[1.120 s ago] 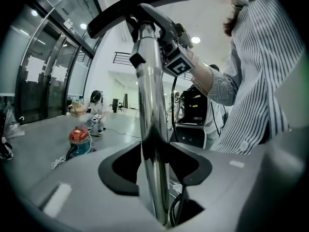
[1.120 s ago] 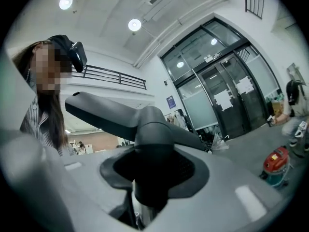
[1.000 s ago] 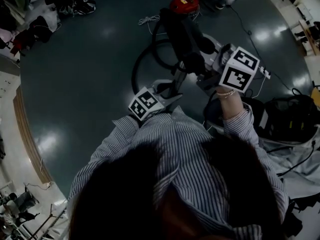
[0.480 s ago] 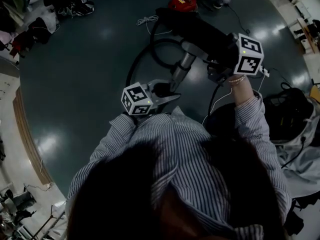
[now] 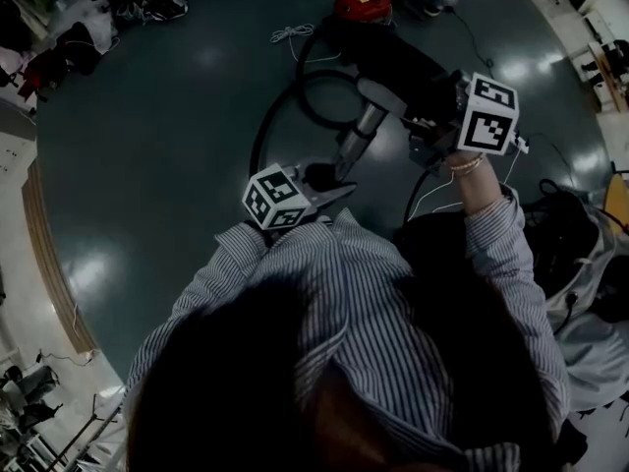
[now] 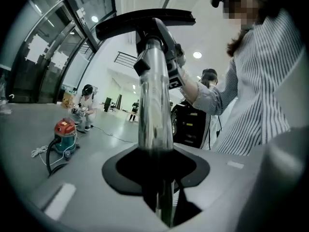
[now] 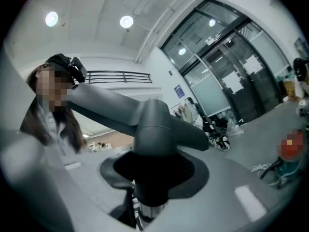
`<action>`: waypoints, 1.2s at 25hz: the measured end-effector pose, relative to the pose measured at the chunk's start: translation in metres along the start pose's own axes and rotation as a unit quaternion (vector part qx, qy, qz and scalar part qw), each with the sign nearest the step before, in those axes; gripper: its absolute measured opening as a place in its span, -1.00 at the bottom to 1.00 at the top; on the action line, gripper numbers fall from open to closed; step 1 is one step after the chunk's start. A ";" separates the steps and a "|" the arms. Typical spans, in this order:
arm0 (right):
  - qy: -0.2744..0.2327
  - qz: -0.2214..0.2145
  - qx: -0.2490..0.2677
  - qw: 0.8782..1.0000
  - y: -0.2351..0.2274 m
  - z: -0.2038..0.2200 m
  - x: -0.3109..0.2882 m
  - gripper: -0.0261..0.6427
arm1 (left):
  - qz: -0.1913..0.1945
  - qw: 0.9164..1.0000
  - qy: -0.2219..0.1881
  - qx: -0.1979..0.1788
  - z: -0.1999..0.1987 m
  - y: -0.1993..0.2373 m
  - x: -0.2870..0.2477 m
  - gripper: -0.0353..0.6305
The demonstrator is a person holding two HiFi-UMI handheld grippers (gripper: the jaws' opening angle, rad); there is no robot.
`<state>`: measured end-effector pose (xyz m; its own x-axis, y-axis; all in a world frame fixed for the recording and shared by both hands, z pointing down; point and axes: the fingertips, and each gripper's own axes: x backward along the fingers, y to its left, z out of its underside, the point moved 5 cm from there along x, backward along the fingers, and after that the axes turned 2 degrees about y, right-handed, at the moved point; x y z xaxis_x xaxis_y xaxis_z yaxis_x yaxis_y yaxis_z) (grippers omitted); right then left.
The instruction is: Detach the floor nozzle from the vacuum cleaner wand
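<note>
one red vacuum cleaner (image 5: pixel 362 6) sits on the floor well beyond both your tongs, its one black hose (image 5: pixel 285 106) looping back toward them. one floor nozzle (image 5: pixel 393 62) stands just past your right tongs (image 5: pixel 423 131), which are clamped on its grey neck. one chrome wand (image 5: pixel 356 141) runs from that neck through your left tongs (image 5: pixel 336 180), whose jaws have just been closing and now grip it.

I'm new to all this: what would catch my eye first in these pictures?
First, the black floor nozzle held up in mid-air at the head view's upper middle, the right gripper clamped on its neck. Just below, the left gripper, its jaws having just been closing, grips the chrome wand between them. Beyond, a red vacuum cleaner sits on the dark floor.
</note>
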<state>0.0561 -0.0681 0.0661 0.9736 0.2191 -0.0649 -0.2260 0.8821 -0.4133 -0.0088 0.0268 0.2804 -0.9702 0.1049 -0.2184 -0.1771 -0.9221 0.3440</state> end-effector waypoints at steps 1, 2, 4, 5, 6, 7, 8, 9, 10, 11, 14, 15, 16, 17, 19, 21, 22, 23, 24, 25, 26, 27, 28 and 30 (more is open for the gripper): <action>0.011 -0.032 0.010 0.999 0.006 0.001 0.000 -0.48 | 0.014 1.000 -0.004 -0.002 0.002 -0.004 0.001 -0.45; 0.020 -0.060 0.019 0.998 0.010 0.002 0.000 -0.48 | 0.029 1.000 -0.007 -0.004 0.003 -0.008 0.002 -0.45; 0.029 -0.084 0.029 0.996 0.012 0.001 0.000 -0.48 | 0.045 0.999 -0.016 -0.006 0.002 -0.011 0.003 -0.45; 0.030 -0.081 0.031 0.996 0.010 0.001 0.000 -0.48 | 0.039 0.999 -0.020 -0.005 0.001 -0.010 0.004 -0.45; 0.028 -0.071 0.030 0.997 0.008 0.000 0.000 -0.49 | 0.025 0.999 -0.022 -0.001 0.000 -0.008 0.004 -0.46; 0.025 -0.054 0.027 0.998 0.006 0.000 0.000 -0.49 | 0.007 1.000 -0.020 0.003 0.001 -0.006 0.003 -0.46; 0.021 -0.031 0.021 0.999 0.004 0.000 -0.001 -0.49 | -0.011 1.000 -0.016 0.006 0.002 -0.004 0.003 -0.46; 0.015 -0.003 0.013 1.000 0.003 0.001 -0.001 -0.49 | -0.028 1.000 -0.010 0.007 0.003 -0.004 0.003 -0.46; 0.009 0.026 0.005 1.000 0.003 0.002 -0.001 -0.49 | -0.043 0.999 -0.003 0.005 0.005 -0.004 0.003 -0.46; 0.005 0.053 -0.002 0.999 0.003 0.004 0.000 -0.49 | -0.056 0.998 0.007 0.002 0.007 -0.004 0.003 -0.47; 0.010 0.084 -0.012 0.996 0.002 0.011 -0.001 -0.49 | -0.062 0.997 0.035 -0.011 0.014 -0.001 0.000 -0.47; 0.014 0.069 -0.009 0.997 0.003 0.013 -0.002 -0.49 | -0.051 0.998 0.033 -0.012 0.016 -0.001 -0.001 -0.47; 0.018 0.045 -0.004 0.999 0.004 0.013 -0.003 -0.49 | -0.037 0.999 0.025 -0.013 0.016 -0.002 0.000 -0.47; 0.022 0.015 0.005 1.000 0.006 0.011 -0.003 -0.49 | -0.021 1.000 0.016 -0.012 0.014 -0.002 0.002 -0.47; 0.033 -0.050 0.026 0.998 0.012 0.006 -0.003 -0.49 | 0.018 1.000 0.004 -0.010 0.010 -0.005 0.004 -0.47; 0.061 -0.103 0.047 0.992 0.020 0.003 -0.004 -0.49 | 0.052 0.999 -0.003 -0.008 0.007 -0.009 0.004 -0.47; 0.079 -0.116 0.057 0.989 0.023 0.001 -0.005 -0.49 | 0.057 0.998 -0.008 -0.007 0.006 -0.009 0.005 -0.47; 0.092 -0.117 0.062 0.987 0.023 0.000 -0.007 -0.49 | 0.053 0.998 -0.013 -0.005 0.005 -0.009 0.005 -0.47; 0.099 -0.107 0.060 0.988 0.021 -0.001 -0.009 -0.50 | 0.040 0.999 -0.017 -0.003 0.004 -0.008 0.006 -0.47; 0.098 -0.089 0.054 0.990 0.017 -0.002 -0.010 -0.50 | 0.025 1.000 -0.017 -0.001 0.004 -0.006 0.006 -0.47; 0.093 -0.070 0.045 0.992 0.014 -0.002 -0.011 -0.50 | 0.010 1.000 -0.016 0.000 0.004 -0.005 0.006 -0.47; 0.088 -0.049 0.036 0.994 0.011 -0.002 -0.011 -0.50 | -0.004 1.000 -0.015 -0.001 0.004 -0.004 0.006 -0.47; 0.083 -0.027 0.027 0.996 0.007 -0.002 -0.010 -0.50 | -0.016 1.000 -0.013 -0.002 0.005 -0.002 0.005 -0.47; 0.079 0.012 0.008 0.997 0.000 -0.001 -0.008 -0.50 | -0.032 0.999 -0.008 -0.002 0.006 0.002 0.002 -0.47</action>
<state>0.0481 -0.0705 0.0660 0.9605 0.1735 -0.2173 -0.2491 0.8845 -0.3944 -0.0121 0.0274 0.2865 -0.9592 0.1696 -0.2260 -0.2386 -0.9148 0.3260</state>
